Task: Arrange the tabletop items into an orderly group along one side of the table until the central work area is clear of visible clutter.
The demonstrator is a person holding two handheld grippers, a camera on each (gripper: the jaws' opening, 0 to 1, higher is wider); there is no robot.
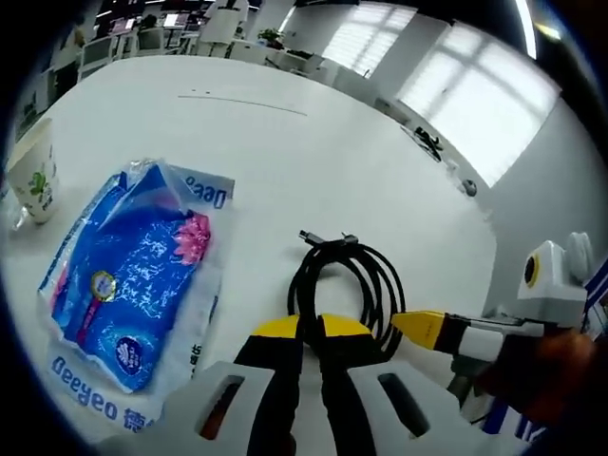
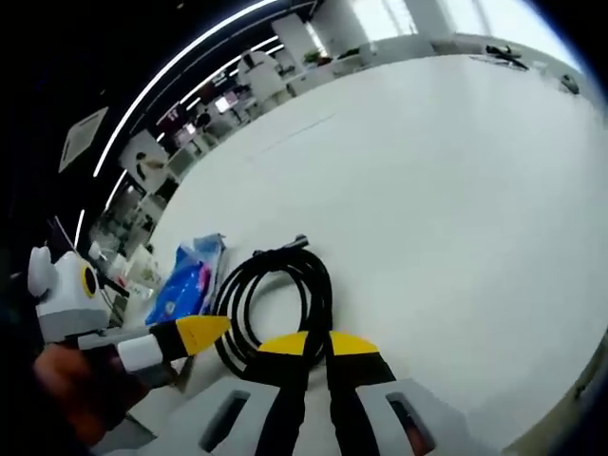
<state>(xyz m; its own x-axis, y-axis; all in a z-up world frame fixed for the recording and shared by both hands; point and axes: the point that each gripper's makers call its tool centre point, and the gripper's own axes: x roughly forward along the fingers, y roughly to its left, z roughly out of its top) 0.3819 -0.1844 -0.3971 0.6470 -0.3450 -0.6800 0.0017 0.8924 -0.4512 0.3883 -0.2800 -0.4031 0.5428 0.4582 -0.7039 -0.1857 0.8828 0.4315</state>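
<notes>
Your left gripper (image 1: 309, 332) has its jaws pinched nearly together right on the near edge of the coiled black cable (image 1: 350, 285); the loop runs between the yellow tips, so it looks clamped on it. In the right gripper view, your right gripper (image 2: 316, 344) is doing much the same from the other side: jaws close together, with the cable (image 2: 275, 294) strands passing right between the tips. So both grippers are on the same coil, which lies flat on the white tabletop (image 1: 285, 161) with its plug end pointing to the far side.

Your right gripper also pokes into the left gripper view from the right (image 1: 423, 328), yellow tip just beside the coil, with your hand (image 1: 546, 375) behind it. Likewise the left one comes in from the left of the right gripper view (image 2: 195, 334).

Left of the cable sits a blue tissue pack (image 1: 133, 285), near it but not touching. Further left, by the tabletop edge, there's a paper cup (image 1: 33, 171) with a green print, standing upright, well apart from the cable.
</notes>
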